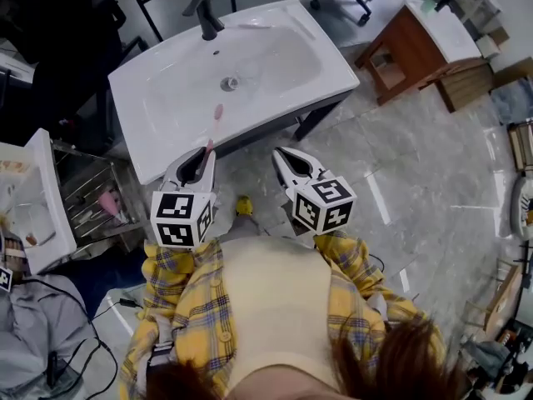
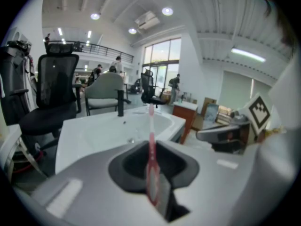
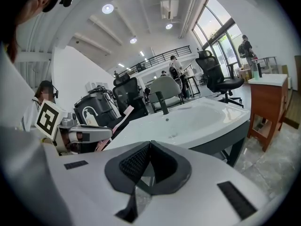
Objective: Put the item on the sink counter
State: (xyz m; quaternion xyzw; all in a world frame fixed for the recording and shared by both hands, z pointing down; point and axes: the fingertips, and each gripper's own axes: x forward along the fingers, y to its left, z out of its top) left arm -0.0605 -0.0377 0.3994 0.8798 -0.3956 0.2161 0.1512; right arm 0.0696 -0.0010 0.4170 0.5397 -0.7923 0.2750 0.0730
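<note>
My left gripper (image 1: 200,158) is shut on a pink toothbrush (image 1: 214,125), whose head sticks out over the front rim of the white sink counter (image 1: 158,152). In the left gripper view the toothbrush (image 2: 151,147) stands upright between the closed jaws, with the sink counter (image 2: 70,135) just beyond. My right gripper (image 1: 293,163) hangs beside it over the floor, shut with nothing in it; its own view shows the jaws (image 3: 149,161) pressed together and the sink counter (image 3: 197,121) ahead. A black faucet (image 1: 205,15) stands at the basin's back.
A wire rack (image 1: 87,192) with a pink item stands left of the sink, next to a second white basin (image 1: 33,202). A brown wooden cabinet (image 1: 412,48) sits to the right on the marble floor. Office chairs (image 2: 51,93) stand behind the sink.
</note>
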